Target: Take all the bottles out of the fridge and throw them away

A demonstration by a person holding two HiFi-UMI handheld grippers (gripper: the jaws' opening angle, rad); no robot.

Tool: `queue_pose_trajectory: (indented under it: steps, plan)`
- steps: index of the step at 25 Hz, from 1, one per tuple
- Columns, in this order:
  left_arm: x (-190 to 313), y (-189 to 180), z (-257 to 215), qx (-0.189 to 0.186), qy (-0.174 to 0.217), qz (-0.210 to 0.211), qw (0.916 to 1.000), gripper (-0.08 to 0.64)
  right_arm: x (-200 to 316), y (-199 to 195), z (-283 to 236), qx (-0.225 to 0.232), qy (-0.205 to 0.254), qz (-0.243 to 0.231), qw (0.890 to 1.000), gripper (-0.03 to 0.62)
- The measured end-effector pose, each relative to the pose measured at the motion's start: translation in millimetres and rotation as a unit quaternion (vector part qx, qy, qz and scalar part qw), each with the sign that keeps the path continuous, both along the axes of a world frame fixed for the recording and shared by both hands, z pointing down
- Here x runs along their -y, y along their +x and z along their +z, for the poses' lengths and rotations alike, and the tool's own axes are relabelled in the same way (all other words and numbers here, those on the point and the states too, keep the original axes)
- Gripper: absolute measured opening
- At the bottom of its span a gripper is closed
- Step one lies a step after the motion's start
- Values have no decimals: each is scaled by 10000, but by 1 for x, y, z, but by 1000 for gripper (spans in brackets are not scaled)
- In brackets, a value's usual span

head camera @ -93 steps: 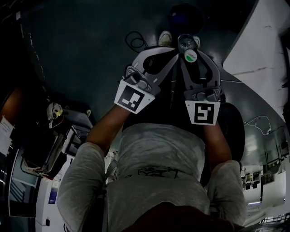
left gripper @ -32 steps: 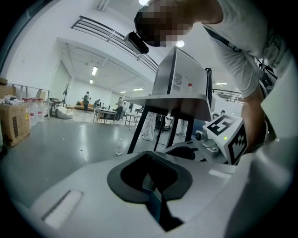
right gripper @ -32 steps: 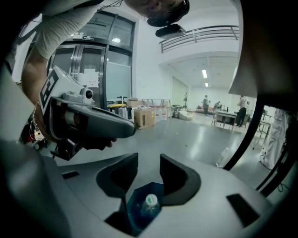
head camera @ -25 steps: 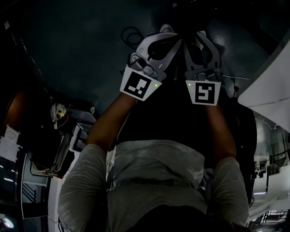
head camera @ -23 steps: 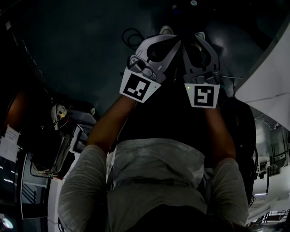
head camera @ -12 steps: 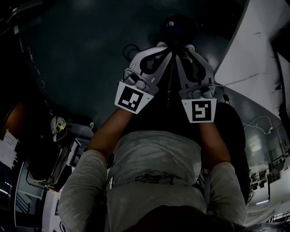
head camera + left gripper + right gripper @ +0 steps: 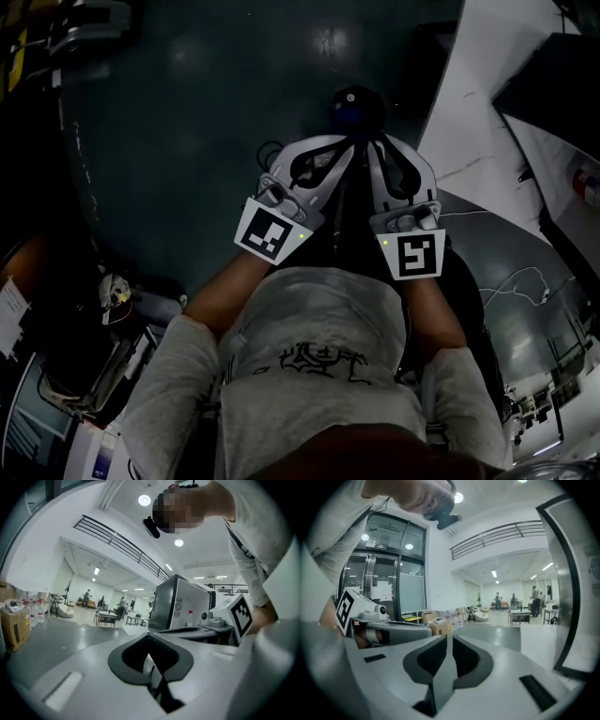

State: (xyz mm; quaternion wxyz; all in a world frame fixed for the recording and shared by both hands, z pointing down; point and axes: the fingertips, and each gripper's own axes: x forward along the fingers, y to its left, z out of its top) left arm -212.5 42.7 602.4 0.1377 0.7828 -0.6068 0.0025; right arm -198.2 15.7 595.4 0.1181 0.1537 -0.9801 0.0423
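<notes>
In the head view both grippers are held side by side in front of the person's chest. My left gripper [image 7: 349, 148] is shut and empty, and its jaws meet with nothing between them in the left gripper view [image 7: 151, 660]. My right gripper [image 7: 375, 142] has just been closing; its jaw tips touch and hold nothing [image 7: 449, 639]. No bottle is in either grip. A dark round bin [image 7: 354, 105] stands on the floor just beyond the fingertips. A grey fridge-like cabinet [image 7: 180, 604] shows ahead in the left gripper view.
A white panel with a dark edge [image 7: 478, 122] slants along the right, also seen as a door edge [image 7: 572, 597]. Cardboard boxes [image 7: 436, 625] and several clear jugs [image 7: 35, 611] stand on the grey floor. Cables [image 7: 272, 150] lie near the bin. Distant people and tables fill the hall.
The bottle held in my right gripper in the oldest frame is gone. Both grippers have risen, and the bin and white panel have come further into view.
</notes>
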Motion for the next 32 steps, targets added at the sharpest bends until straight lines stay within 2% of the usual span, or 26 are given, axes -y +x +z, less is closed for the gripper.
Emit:
queue_pose_trajectory:
  steps: [3,15,32]
  plan:
    - [-2,-2,-35,-108,82,-88,9999,8,-2,1,-35,71,51,35,10000,37]
    - [-9,2,-141,-114,253,-165,9995,8,-11,4,-140,264,125,22,9996,23]
    - [-20,17,-251,-106,789,56,9968,8,-26,19,-235,317,203,-148,9992,18]
